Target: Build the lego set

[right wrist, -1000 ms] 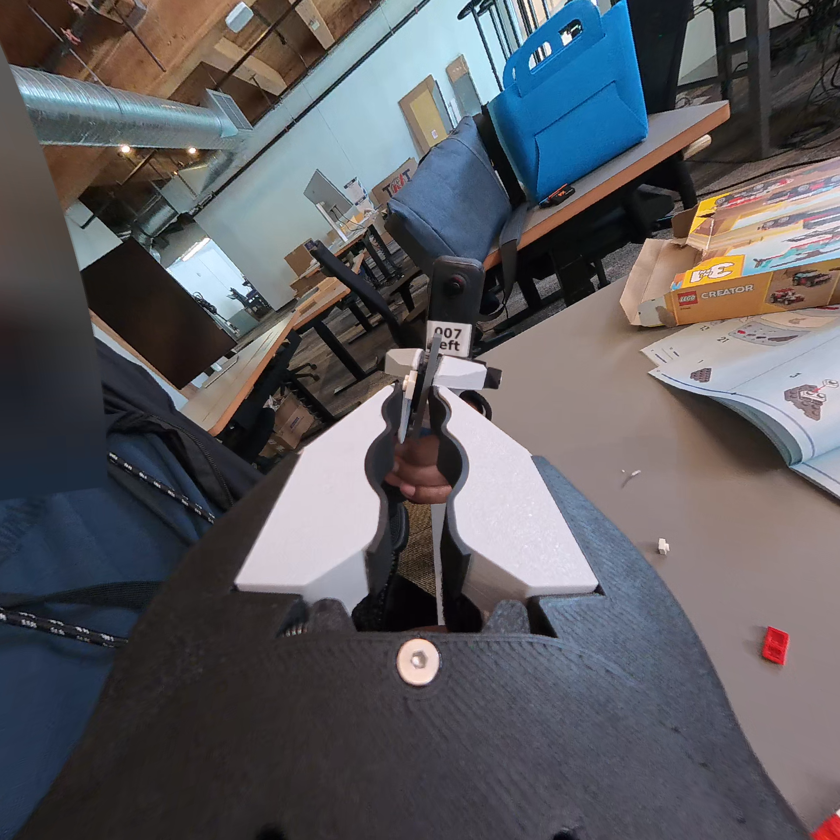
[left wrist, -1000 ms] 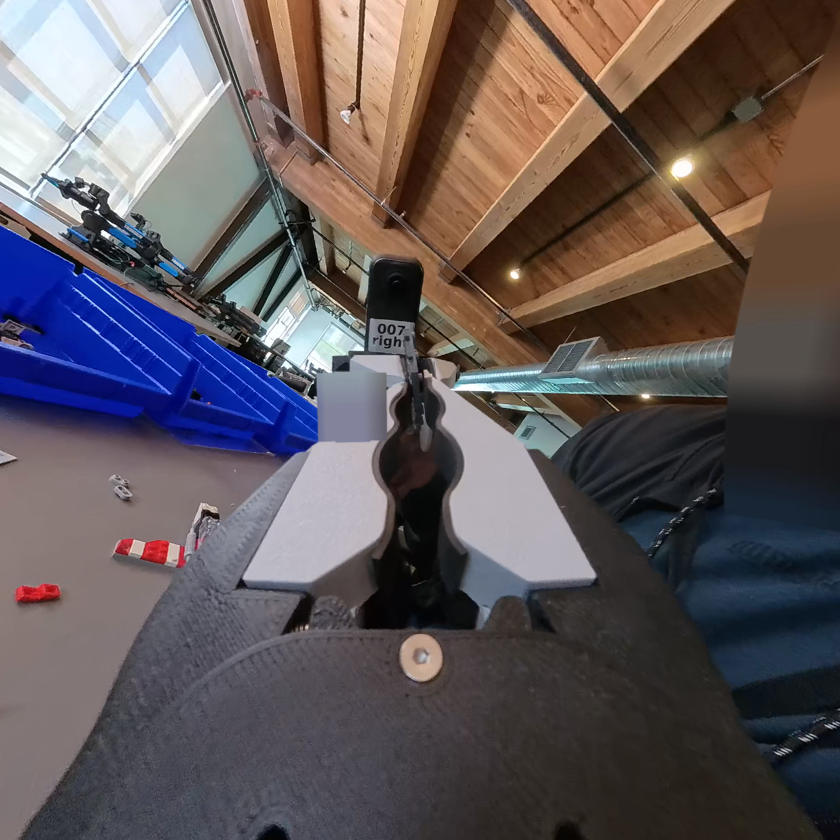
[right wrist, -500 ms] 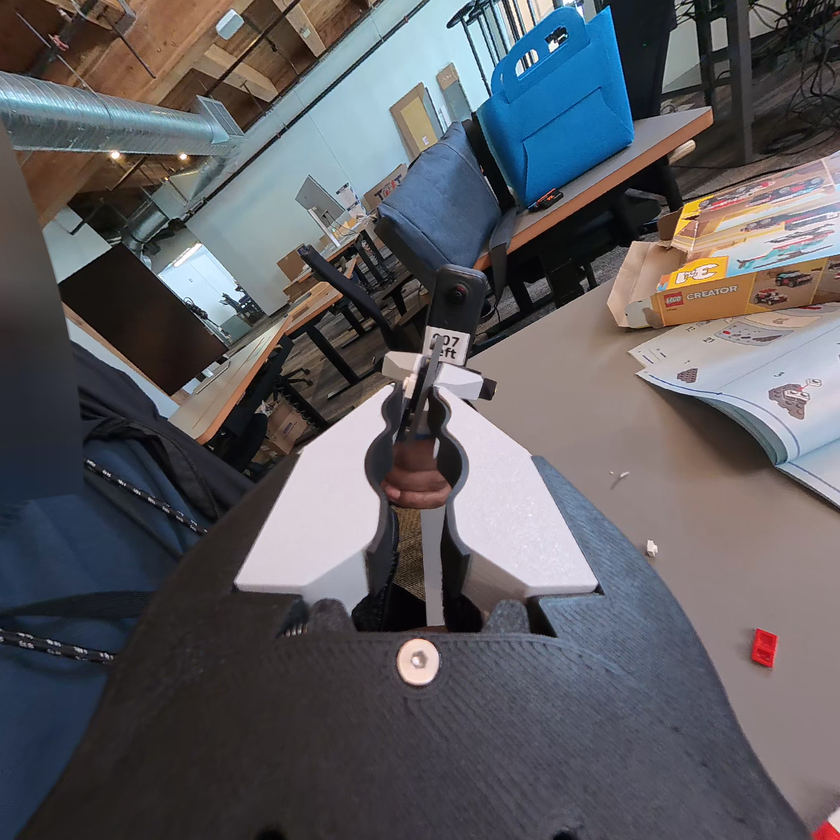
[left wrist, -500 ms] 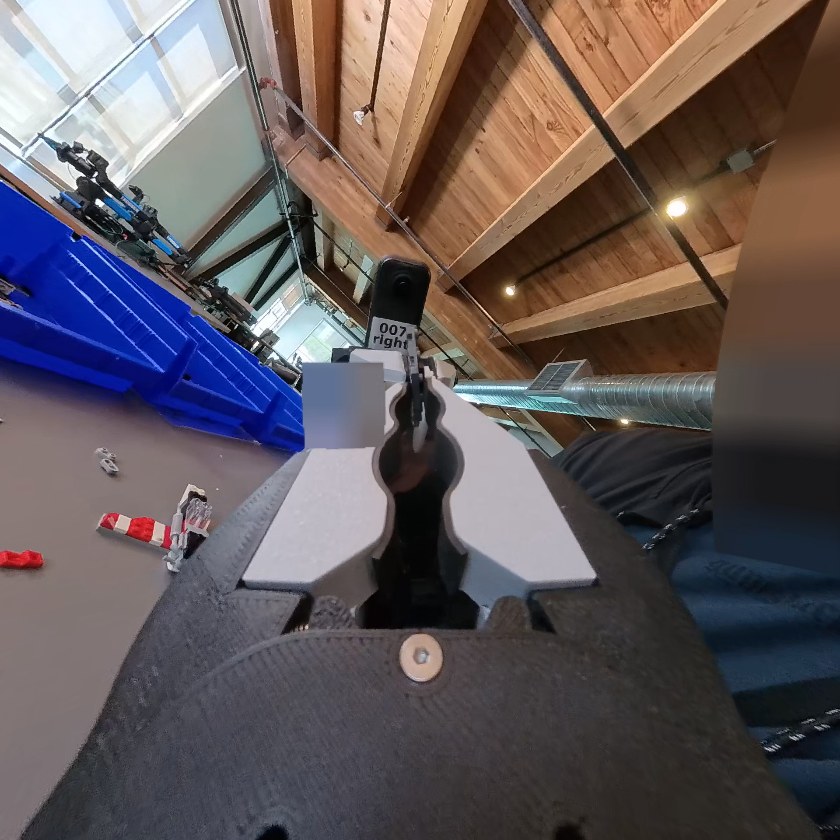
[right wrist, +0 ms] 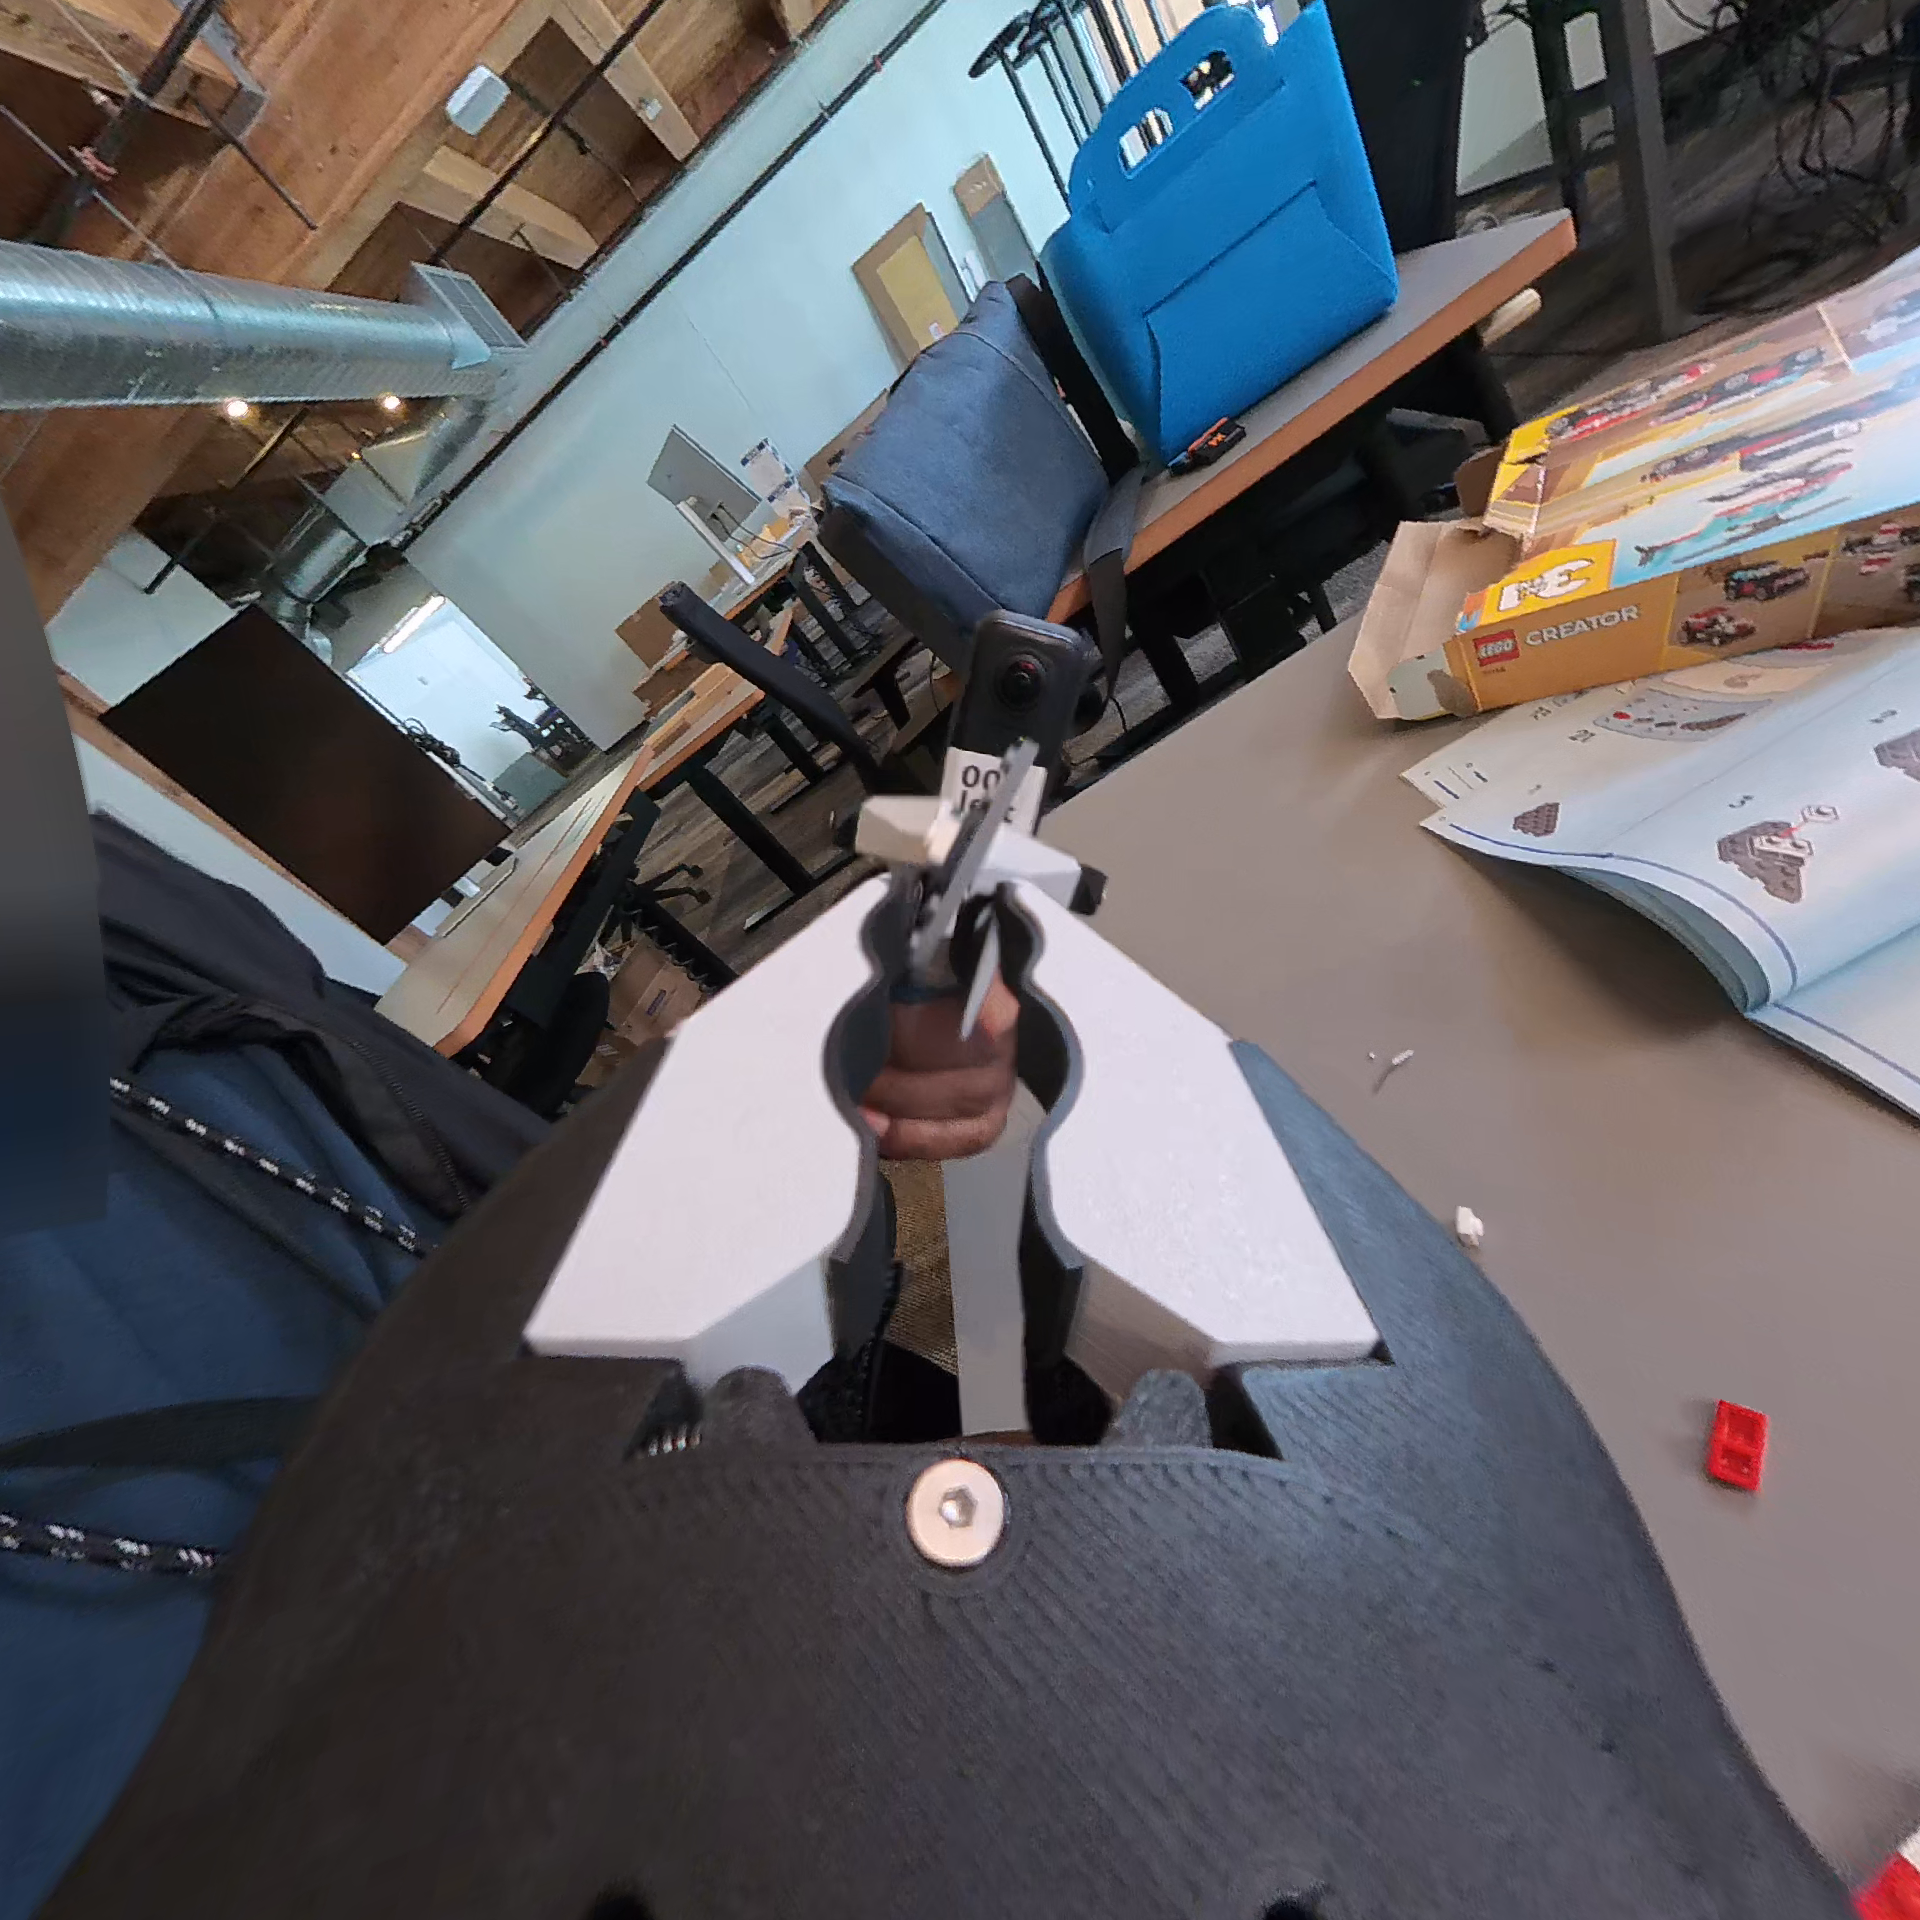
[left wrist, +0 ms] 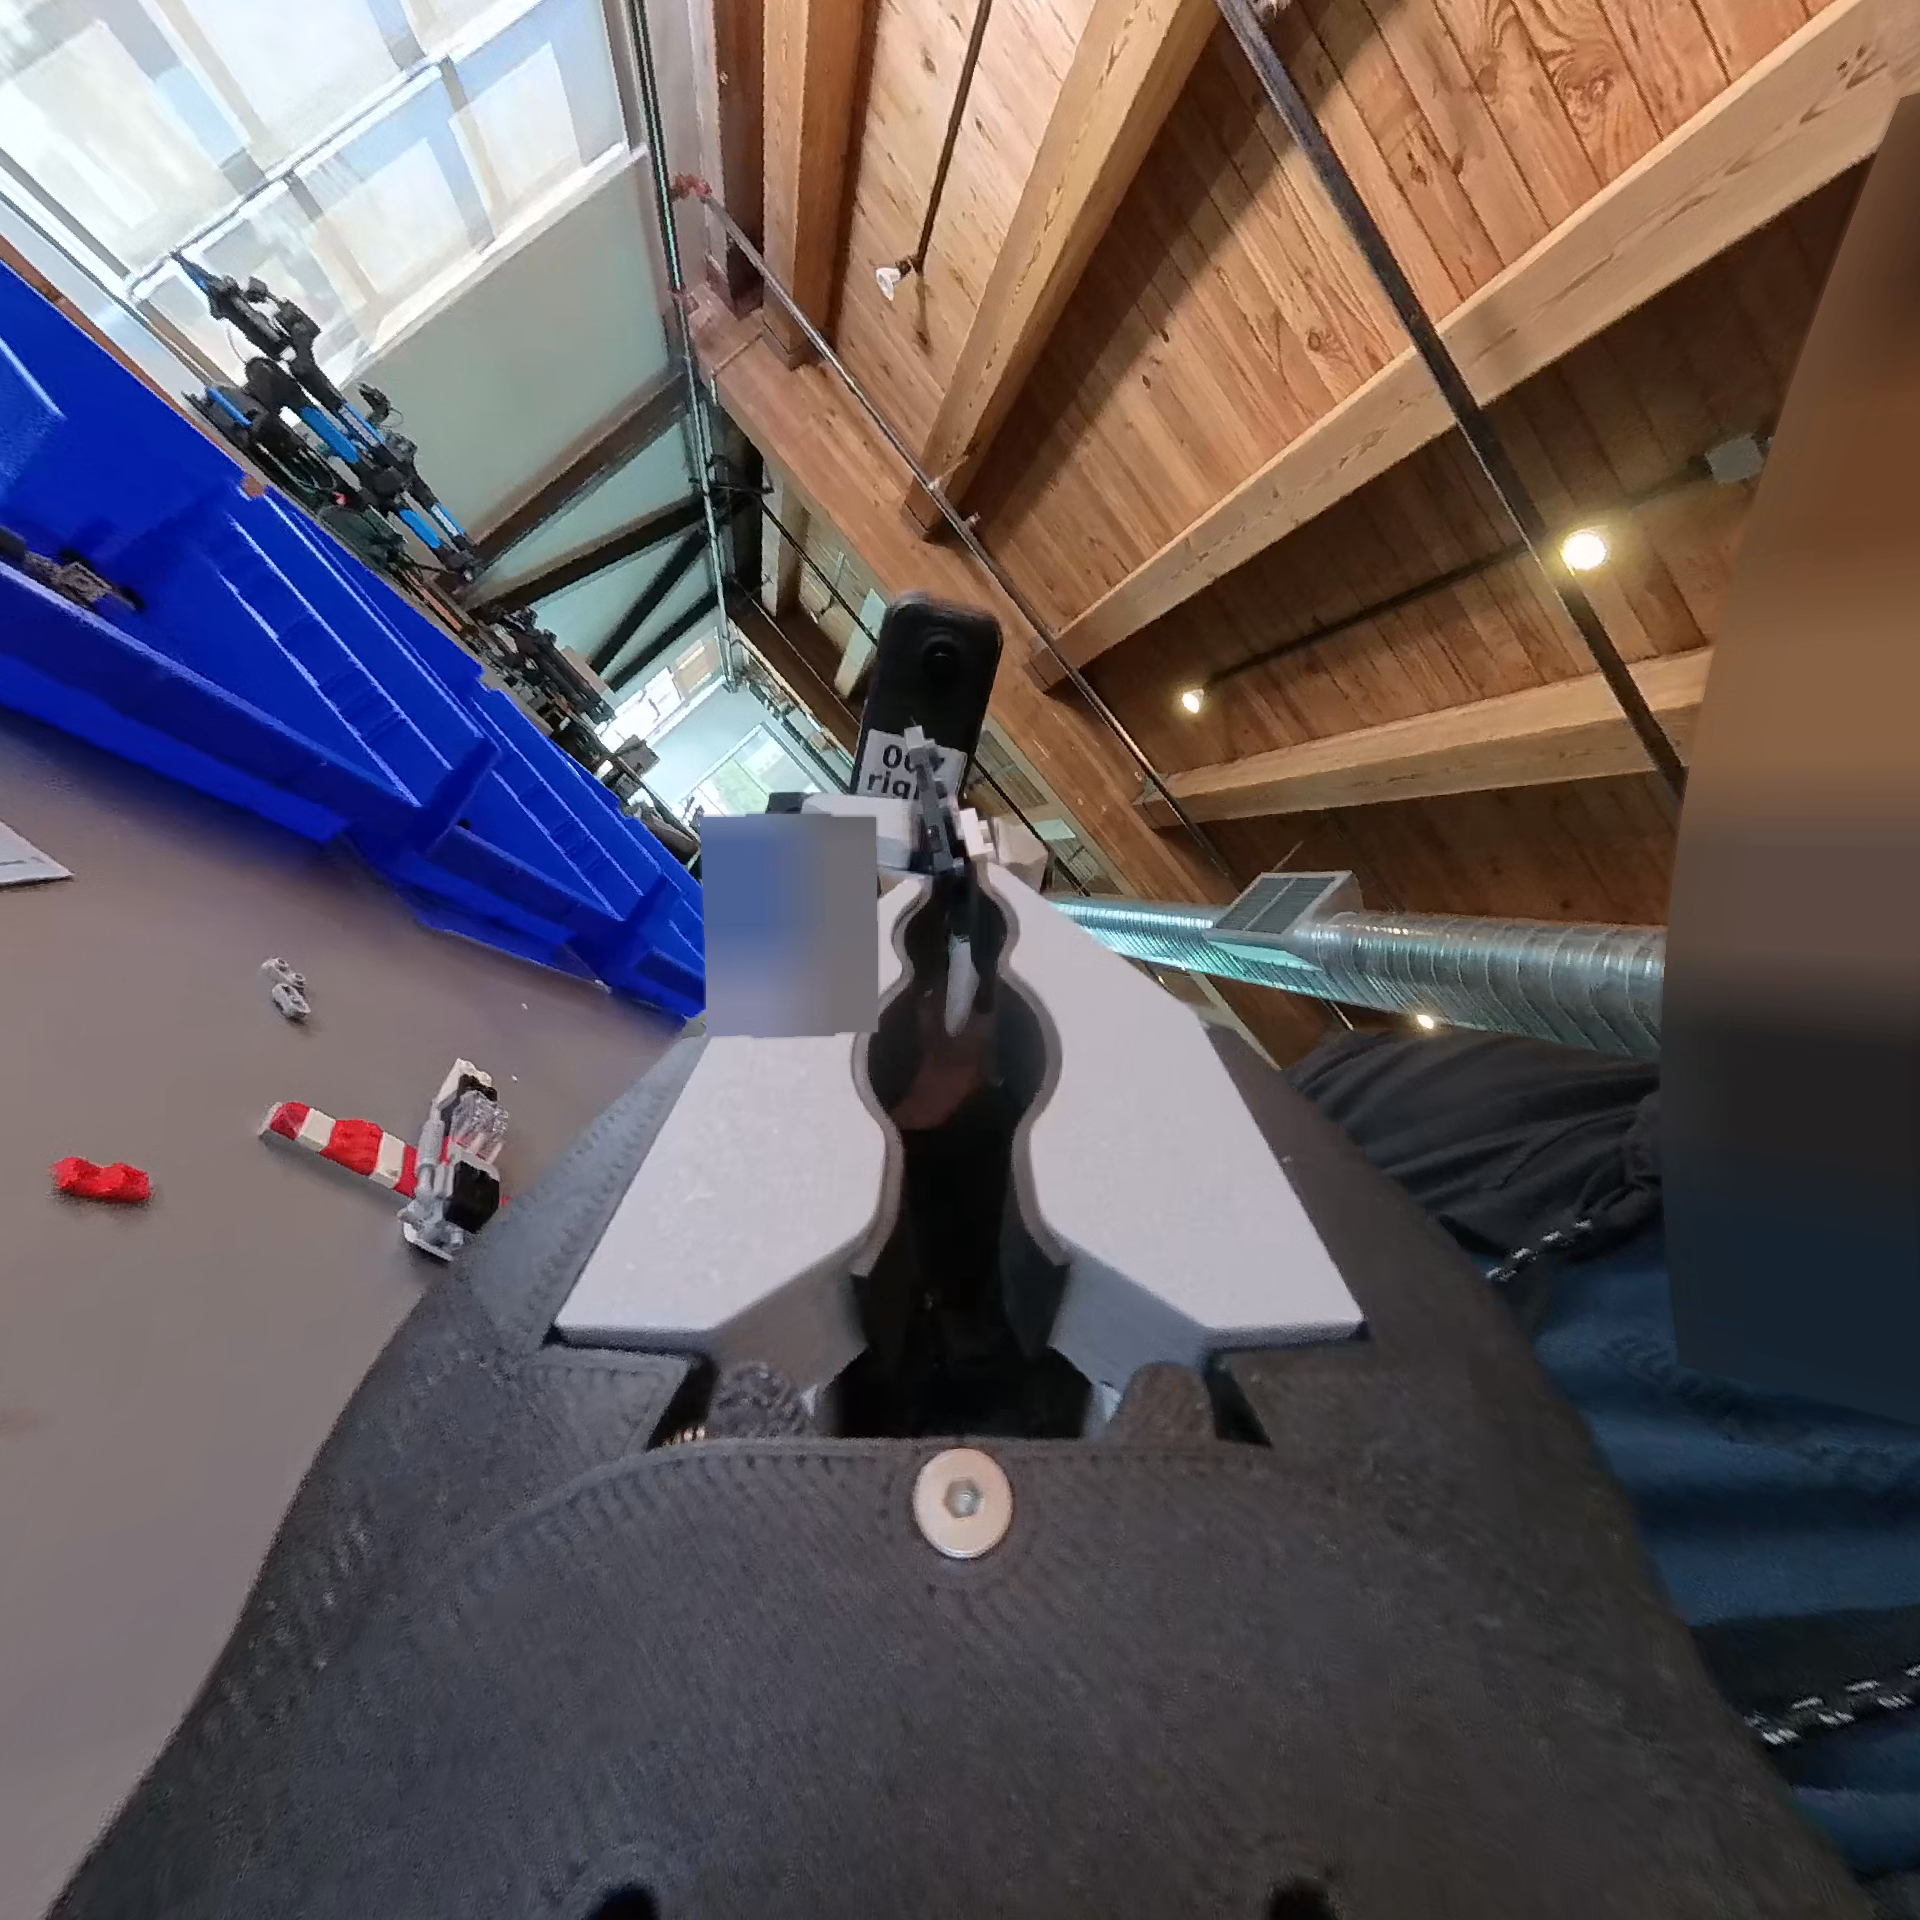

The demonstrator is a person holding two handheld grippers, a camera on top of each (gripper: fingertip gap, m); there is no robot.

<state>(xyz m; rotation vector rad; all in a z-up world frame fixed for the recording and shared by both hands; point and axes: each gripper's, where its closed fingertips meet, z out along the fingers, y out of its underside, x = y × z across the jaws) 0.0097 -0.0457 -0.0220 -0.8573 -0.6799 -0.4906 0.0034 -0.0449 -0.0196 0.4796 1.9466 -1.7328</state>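
Observation:
My left gripper (left wrist: 943, 883) is shut on a thin grey lego piece (left wrist: 961, 971), seen edge-on between its tips. My right gripper (right wrist: 940, 914) is shut on a thin grey lego piece (right wrist: 966, 883) too. The two grippers meet tip to tip in the air above the grey table (right wrist: 1558, 1091). I cannot tell if they hold one piece or two joined ones. The right gripper's camera (left wrist: 935, 665) shows behind the piece in the left wrist view. The left gripper's camera (right wrist: 1023, 686) and the hand (right wrist: 935, 1101) holding it show in the right wrist view.
On the table to the left lie a red-and-white lego strip (left wrist: 343, 1138), a grey-black sub-build (left wrist: 457, 1153), a red piece (left wrist: 101, 1177), small grey pieces (left wrist: 286, 982) and blue bins (left wrist: 312, 665). To the right lie an open instruction booklet (right wrist: 1714, 862), the lego box (right wrist: 1683, 582) and a red plate (right wrist: 1735, 1444). The grippers are tip to tip, or close to it.
Both grippers stay shut and tip to tip. They have tilted a little together, and the thin piece stands more slanted in the right wrist view.

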